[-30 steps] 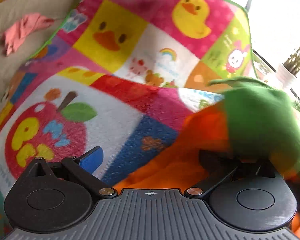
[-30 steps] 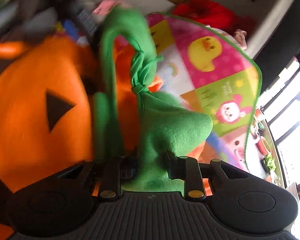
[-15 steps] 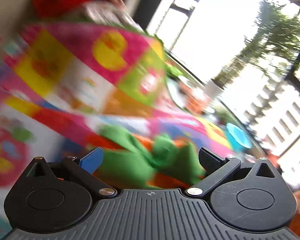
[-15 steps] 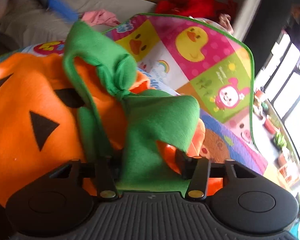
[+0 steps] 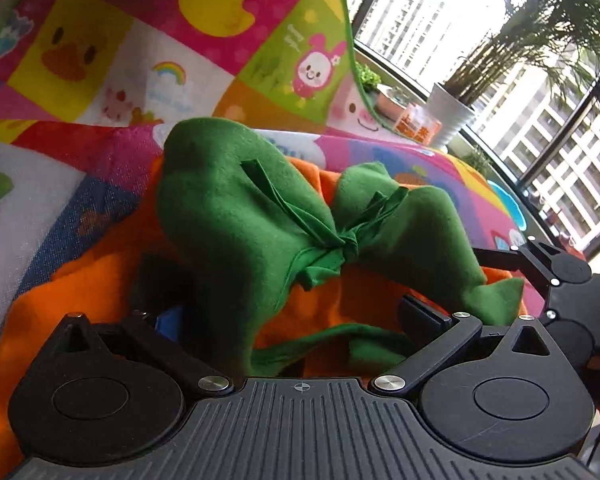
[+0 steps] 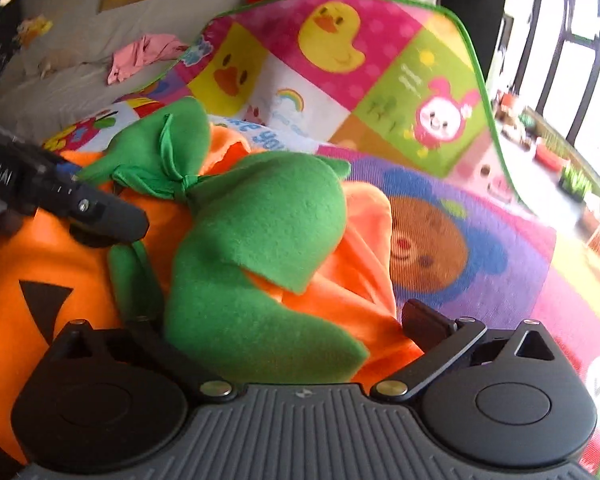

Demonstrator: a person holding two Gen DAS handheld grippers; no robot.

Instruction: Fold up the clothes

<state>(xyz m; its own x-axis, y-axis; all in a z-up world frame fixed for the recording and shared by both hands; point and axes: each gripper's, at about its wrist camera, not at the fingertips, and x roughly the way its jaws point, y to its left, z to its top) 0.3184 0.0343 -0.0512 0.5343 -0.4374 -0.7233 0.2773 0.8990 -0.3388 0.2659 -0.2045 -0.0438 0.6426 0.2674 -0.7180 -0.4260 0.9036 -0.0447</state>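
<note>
A bright room with tall windows; a cartoon play mat covers the surface. On it lies the orange pumpkin costume with a green collar tied in a knot. It looks like soft, light felt, floppy rather than slippery; best pinched at a collar edge or hem. The right claw is opening, collar lying loose between its jaws. The left claw stands spread, collar draped between.

Fuzzy matt felt pumpkin costume, woven printed cloth mat
</note>
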